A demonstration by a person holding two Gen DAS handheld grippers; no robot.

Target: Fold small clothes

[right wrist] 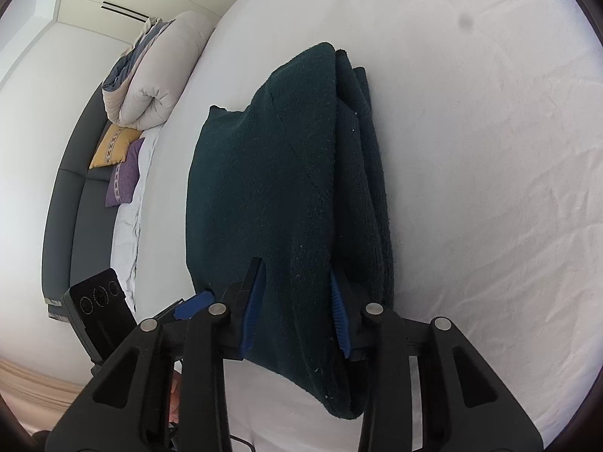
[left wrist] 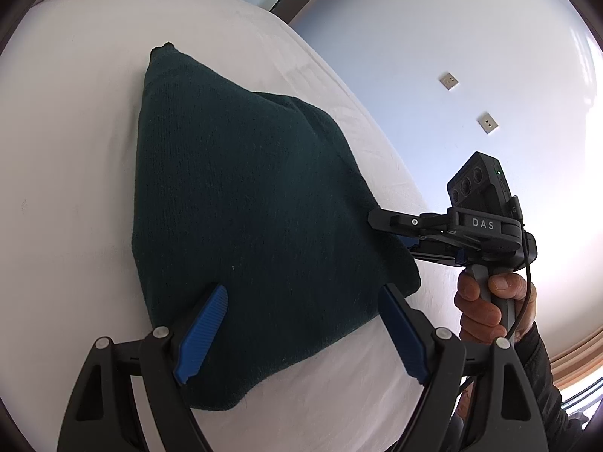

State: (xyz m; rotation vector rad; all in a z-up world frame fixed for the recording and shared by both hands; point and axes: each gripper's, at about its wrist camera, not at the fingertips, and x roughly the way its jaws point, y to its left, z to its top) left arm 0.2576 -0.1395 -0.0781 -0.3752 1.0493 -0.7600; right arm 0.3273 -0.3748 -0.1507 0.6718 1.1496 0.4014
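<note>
The right tongs (right wrist: 297, 309) carry the only readable writing: "DAS" in pale letters on the black housing, seen from the left wrist view, where a hand (left wrist: 490, 301) grips the grey handle below it. Their blue pads (right wrist: 251, 310) stand narrowly apart with the near edge of the folded dark green knit garment (right wrist: 271, 188) bunched between them; the cloth fills the gap and both pads lie against it, so they are closed on the garment. From the left wrist view the same tongs (left wrist: 380, 226) reach in from the right and meet the garment's right edge.

The left tongs (left wrist: 301, 333) are wide open. Their ribbed blue pads (left wrist: 203, 333) stand on either side of the garment's (left wrist: 241, 207) near corner, above the cloth, with clear space between each pad and the knit; nothing is gripped.

The garment lies folded into a thick, roughly triangular bundle on a white bed sheet (right wrist: 490, 150), several layers showing along its right edge in the right wrist view.

Further out, a rolled duvet (right wrist: 150, 79), a yellow cushion (right wrist: 113, 147) and a purple cushion (right wrist: 122, 177) rest by a grey headboard (right wrist: 64, 207). Two small wall plates (left wrist: 449, 81) sit on the pale wall.
</note>
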